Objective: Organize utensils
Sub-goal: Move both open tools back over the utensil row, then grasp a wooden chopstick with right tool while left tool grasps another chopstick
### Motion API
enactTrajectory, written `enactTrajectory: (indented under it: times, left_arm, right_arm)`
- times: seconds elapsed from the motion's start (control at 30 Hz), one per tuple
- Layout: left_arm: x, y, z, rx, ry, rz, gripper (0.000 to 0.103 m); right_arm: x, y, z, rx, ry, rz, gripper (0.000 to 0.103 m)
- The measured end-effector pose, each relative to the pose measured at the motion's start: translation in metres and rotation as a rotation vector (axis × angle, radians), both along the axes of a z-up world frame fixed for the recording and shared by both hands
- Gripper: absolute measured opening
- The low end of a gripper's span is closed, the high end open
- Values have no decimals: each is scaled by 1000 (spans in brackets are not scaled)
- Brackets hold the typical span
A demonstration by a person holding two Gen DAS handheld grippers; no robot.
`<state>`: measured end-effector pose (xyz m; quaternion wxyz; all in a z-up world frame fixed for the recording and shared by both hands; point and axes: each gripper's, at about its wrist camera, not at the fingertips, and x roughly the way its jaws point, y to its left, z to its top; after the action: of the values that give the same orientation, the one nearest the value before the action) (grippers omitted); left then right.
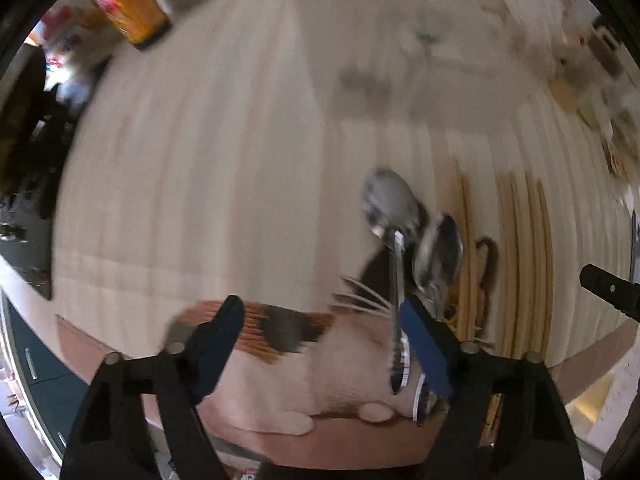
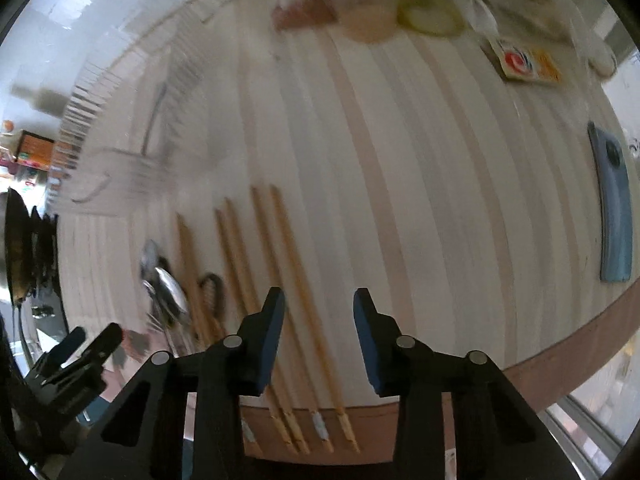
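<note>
spoons and chopsticks lined up on the striped mat

the left gripper [image 1: 320,340] hung with its jaws spread wide, gripping nothing, its right finger just beside two spoons [image 1: 404,240] lying next to each other. the chopsticks [image 2: 280,280] lay in rows to the right of the spoons on the striped mat [image 2: 420,180]. the right gripper [image 2: 318,338] hovered over the chopsticks, jaws apart and empty. a blue phone [image 2: 614,208] lay well apart, far right.

The left gripper [image 1: 320,344] was held with its jaws spread wide, nothing gripped between the blue pads [image 1: 424,348]. The right gripper [image 2: 318,332] was likewise held open, and the left gripper [image 2: 86,344] was seen low beside it.
</note>
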<state>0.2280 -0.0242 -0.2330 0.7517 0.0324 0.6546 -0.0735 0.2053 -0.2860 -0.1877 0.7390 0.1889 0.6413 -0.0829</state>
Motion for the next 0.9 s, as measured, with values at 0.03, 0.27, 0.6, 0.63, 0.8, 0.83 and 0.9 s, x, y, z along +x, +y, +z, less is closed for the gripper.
enactTrajectory:
  times: [0.03, 0.27, 0.6, 0.63, 0.8, 0.83, 0.9]
  left_arm:
    - [1, -4, -5, -10, 12, -6, 65]
    - [5, -19, -15, -26, 14, -23, 55]
    - [1, 13, 0, -26, -1, 42, 53]
    - [-2, 12, 5, -47, -5, 32, 53]
    - [-15, -31, 27, -154, 8, -70, 53]
    - [-16, -40, 27, -174, 20, -92, 51]
    - [-19, -64, 26, -200, 44, -143, 42]
  right_arm:
    - [-3, -1, -3, 1, 6, -1, 37]
    - [-16, -1, -20, -7, 32, 10, 37]
    - [-18, 28, -41, -102, 53, 125, 8]
    - [-20, 27, -41, -121, 55, 120, 7]
    - [-35, 7, -38, -171, 67, 65, 6]
    - [-38, -2, -38, -173, 71, 45, 6]
    - [-45, -19, -37, -166, 78, 10, 6]
